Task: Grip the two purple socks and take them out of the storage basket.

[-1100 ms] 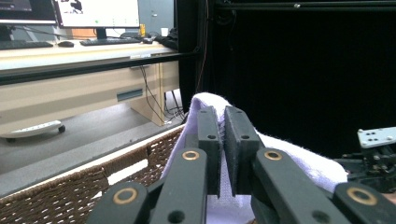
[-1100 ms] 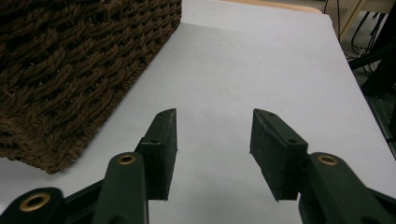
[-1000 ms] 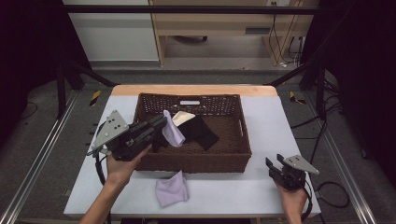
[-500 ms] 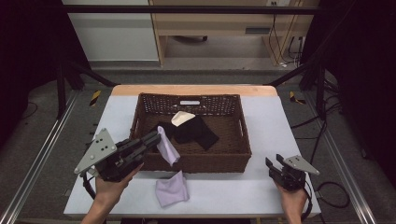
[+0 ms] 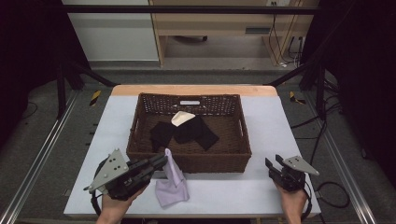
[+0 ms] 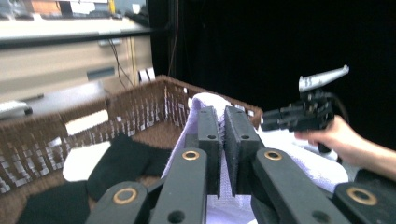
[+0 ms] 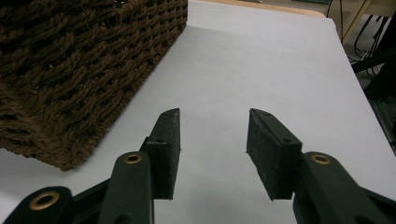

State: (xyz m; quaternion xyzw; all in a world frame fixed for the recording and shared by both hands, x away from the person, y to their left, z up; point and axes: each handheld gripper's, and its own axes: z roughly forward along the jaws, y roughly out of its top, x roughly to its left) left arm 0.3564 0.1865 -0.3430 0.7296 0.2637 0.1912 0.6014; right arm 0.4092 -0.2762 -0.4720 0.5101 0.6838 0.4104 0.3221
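My left gripper is shut on a lavender cloth, which hangs from the jaws in front of the brown wicker basket. Its lower end meets a second lavender cloth lying on the white table. Black cloths and a cream one lie in the basket. At the table's front right corner my right gripper stands open; its jaws have just been closing a little, with only bare table between them.
The basket's woven corner is just left of the right gripper. Bare white table runs along the basket's right side. Black frame bars and cables surround the table. The other hand with its gripper appears past the held cloth.
My left gripper has carried the lavender cloth out of the basket, toward me and down, to the table's front above the other lavender cloth. The right hand stayed in place.
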